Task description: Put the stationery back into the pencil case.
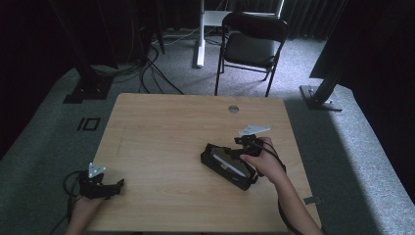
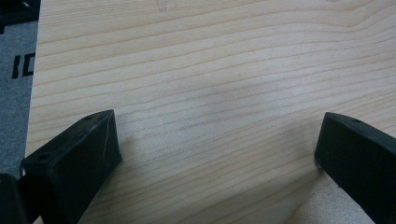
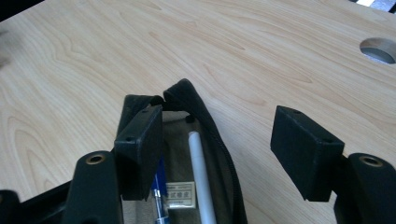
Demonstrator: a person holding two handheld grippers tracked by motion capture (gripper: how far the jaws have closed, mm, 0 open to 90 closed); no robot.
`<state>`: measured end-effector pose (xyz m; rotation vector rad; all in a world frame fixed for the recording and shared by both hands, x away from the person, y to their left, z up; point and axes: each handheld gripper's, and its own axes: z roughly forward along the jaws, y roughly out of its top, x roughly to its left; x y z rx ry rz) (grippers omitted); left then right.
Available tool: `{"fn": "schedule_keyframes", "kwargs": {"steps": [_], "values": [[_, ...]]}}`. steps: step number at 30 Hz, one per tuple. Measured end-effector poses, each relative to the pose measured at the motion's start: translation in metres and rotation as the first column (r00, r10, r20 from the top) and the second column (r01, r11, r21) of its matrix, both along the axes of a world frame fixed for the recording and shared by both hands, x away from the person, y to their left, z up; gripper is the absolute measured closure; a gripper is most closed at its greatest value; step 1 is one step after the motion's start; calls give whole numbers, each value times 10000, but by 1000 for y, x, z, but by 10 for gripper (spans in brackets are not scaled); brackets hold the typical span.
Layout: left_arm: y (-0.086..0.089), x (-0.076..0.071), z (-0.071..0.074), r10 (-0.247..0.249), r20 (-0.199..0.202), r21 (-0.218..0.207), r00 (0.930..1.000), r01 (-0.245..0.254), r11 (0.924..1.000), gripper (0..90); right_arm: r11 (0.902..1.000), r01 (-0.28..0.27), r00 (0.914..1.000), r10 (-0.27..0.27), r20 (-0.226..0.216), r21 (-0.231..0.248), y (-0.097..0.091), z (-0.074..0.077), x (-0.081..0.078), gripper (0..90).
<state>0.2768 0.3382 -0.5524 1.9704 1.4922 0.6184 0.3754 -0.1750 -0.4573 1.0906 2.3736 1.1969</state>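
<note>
Your pencil case (image 1: 228,166) sits right of the table's (image 1: 161,127) middle: soft, floppy fabric, so pinch its stiff zipper rim. Right gripper (image 3: 219,140) is spread apart over it, left gripper (image 2: 217,140) released, nothing held.

Your high view is dim: the room's edges sink into near black, and a pale band of light falls across the carpet to the right of your right hand-held gripper (image 1: 234,152). The tabletop (image 1: 166,132) is evenly lit, without glare. In your left gripper view a soft shadow lies on the wood between the jaws, and the grain stays sharp. In your right gripper view the near jaws look slightly soft.
</note>
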Motion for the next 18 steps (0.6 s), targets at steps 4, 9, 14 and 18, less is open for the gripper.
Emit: {"fn": "schedule_keyframes", "kwargs": {"steps": [4, 9, 14, 18], "values": [[0, 0, 0, 0, 2, -4, 10000, 0, 10000, 3, 9997, 215, 9998, -215, 13, 94, -3, -3, 2, 331], [0, 0, 0, 0, 0, 0, 10000, 0, 10000, 3, 9991, 407, 9992, -407, 23, 128, -8, -5, 3, 326], [0, 0, 0, -1, 1, -3, 10000, 1, 10000, 3, 9978, 636, 9979, -637, 63, 168, -14, -5, 4, 320], [0, 0, 0, 0, 3, -3, 10000, 0, 10000, 3, 9963, 814, 9967, -814, -4, 261, -20, -7, 5, 317]]}}
